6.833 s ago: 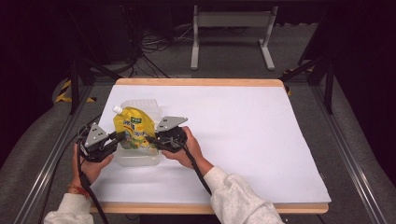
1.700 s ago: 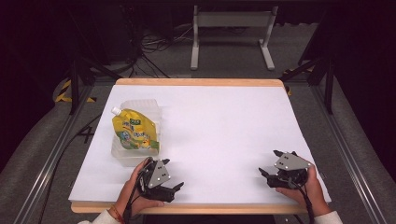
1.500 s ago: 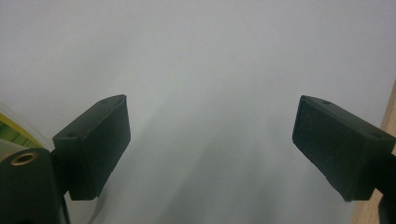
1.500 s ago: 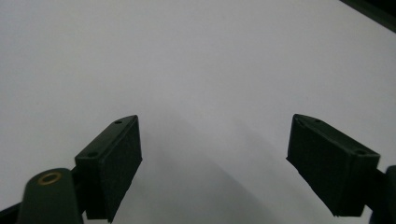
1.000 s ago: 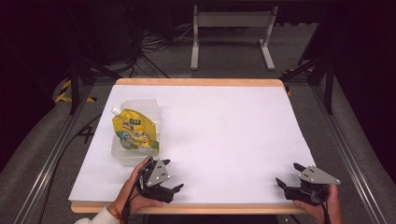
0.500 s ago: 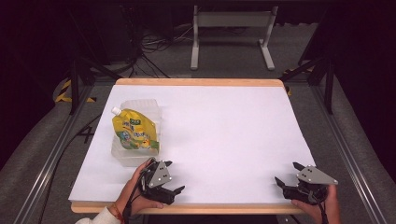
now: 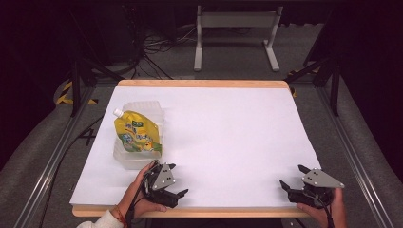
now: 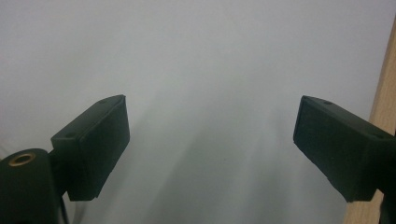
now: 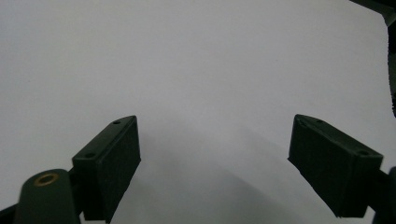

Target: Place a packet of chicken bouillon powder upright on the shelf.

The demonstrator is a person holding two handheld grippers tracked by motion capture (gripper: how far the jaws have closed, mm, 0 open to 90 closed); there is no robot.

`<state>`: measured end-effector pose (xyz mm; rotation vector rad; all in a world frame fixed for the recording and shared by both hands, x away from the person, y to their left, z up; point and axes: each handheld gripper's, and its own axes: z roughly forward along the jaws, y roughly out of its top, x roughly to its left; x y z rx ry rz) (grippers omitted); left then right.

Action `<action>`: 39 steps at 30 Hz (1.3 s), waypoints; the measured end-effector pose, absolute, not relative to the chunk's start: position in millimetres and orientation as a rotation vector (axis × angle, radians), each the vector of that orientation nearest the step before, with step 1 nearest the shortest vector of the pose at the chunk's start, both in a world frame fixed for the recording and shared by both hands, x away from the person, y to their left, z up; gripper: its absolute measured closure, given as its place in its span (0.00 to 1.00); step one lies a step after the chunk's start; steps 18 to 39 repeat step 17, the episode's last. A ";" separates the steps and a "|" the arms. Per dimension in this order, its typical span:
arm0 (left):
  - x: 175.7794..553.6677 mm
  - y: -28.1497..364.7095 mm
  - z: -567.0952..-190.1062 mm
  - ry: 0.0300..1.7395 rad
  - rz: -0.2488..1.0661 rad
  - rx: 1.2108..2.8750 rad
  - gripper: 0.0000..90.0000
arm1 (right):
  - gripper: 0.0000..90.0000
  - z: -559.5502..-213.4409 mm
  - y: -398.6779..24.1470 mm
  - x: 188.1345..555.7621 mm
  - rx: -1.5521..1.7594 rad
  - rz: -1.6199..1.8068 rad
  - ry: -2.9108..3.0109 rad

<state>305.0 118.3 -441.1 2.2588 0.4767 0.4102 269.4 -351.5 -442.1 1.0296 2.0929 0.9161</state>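
Now both hands sit at the near edge of the worktop (image 7: 228, 123), well back from where they were several seconds ago, when the two tools flanked the yellow pouch (image 7: 134, 134) at the clear plastic tub (image 7: 124, 160). Over the last second or so the right hand has drifted out to the near right corner, while the left has hardly moved. The pouch lies in the tub with its white spout towards the far left, just where it was, and nothing grips it. I judge that the placing of the pouch is done and the hands are parked.

The left hand-held gripper (image 7: 177, 179) rests just on the near side of the tub, its jaws spread wide and empty; in the left gripper view only white surface lies between them, with the wooden edge strip (image 8: 384, 112) at the right. The right hand-held gripper (image 7: 292, 178) is likewise wide open and holds nothing.

As for room, the whole middle and right of the worktop is bare white sheet. The tub stands near the left border, and both hands are at the front lip.
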 end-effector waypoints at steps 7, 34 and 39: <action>305.8 117.0 -441.8 0.468 0.406 2.267 0.13 | 0.19 -442.1 -350.4 270.1 1.028 0.919 2.093; 305.6 117.3 -442.0 0.478 0.400 2.274 0.13 | 0.19 -441.3 -341.6 270.9 1.007 0.919 2.109; 305.6 117.3 -442.0 0.478 0.400 2.274 0.13 | 0.19 -441.3 -341.6 270.9 1.007 0.919 2.109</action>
